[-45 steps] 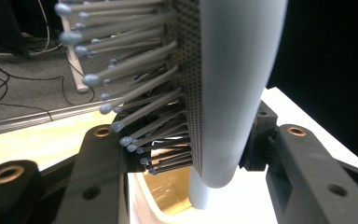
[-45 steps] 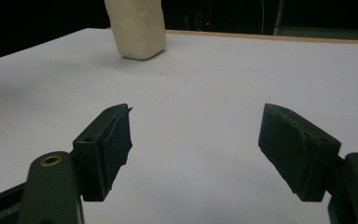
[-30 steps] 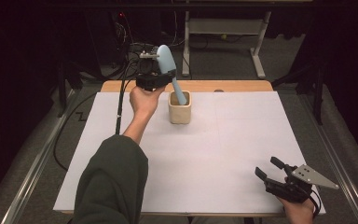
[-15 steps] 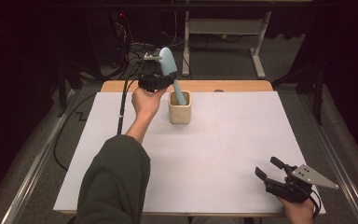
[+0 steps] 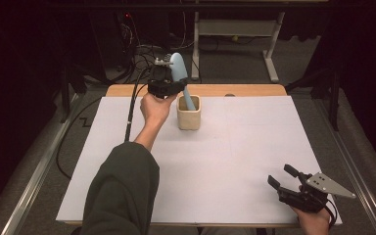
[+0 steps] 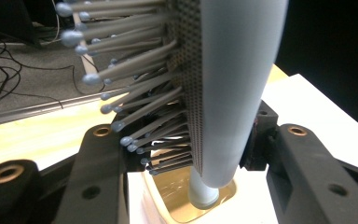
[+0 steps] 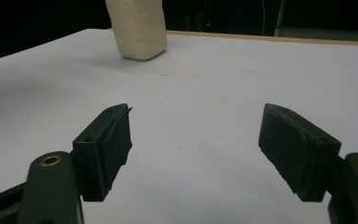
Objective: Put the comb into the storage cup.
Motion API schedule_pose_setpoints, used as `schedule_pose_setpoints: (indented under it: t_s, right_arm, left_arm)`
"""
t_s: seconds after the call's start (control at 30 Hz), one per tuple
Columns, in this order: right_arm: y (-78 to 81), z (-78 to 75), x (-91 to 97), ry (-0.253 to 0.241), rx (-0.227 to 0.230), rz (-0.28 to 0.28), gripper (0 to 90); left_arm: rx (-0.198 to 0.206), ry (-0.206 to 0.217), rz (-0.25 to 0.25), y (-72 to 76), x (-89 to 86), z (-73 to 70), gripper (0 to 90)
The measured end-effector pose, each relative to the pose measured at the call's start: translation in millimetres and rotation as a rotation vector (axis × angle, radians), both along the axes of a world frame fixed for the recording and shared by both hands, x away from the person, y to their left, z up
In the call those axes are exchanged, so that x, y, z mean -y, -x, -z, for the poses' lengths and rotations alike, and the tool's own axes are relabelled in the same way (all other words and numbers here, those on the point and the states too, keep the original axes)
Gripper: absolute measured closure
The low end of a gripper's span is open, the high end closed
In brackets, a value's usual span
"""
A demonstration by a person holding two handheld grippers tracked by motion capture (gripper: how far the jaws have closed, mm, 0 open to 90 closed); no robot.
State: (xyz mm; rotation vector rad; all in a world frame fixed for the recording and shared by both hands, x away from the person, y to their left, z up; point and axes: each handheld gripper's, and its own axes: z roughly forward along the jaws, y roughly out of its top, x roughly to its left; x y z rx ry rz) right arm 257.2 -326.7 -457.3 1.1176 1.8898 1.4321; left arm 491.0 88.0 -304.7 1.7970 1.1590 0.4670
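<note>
my left gripper (image 5: 169,83) reaches far out, clamped on the hairbrush (image 5: 180,73) whose handle seems inside the cup (image 5: 189,117); right gripper (image 5: 286,180) rests low, jaws apart.

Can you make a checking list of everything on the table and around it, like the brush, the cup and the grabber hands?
Surface: white sheet covering a wooden table, bare except for the cup.
Job's things: light blue hairbrush, bristles to one side, handle end down inside the cream cup.
Clutter: nothing seen.
Grippers: left gripper clamped on the hairbrush's head above the cup; right gripper open, holding nothing, low at the near right corner.
Cables: black cable trailing from the left gripper off the table's left edge; more wires on the floor behind.
Surroundings: dark room, grey floor, a white metal frame behind the table.
</note>
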Motion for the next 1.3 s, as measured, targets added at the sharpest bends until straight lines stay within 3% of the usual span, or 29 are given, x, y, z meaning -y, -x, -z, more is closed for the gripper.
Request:
schedule_pose_setpoints:
  t_s: [1.3]
  right_arm:
    - [0.1,0.2,0.6,-0.001,0.004,0.001,26.1]
  left_arm:
    - [-0.064,-0.004,0.002,-5.1,6.7,32.3,54.7]
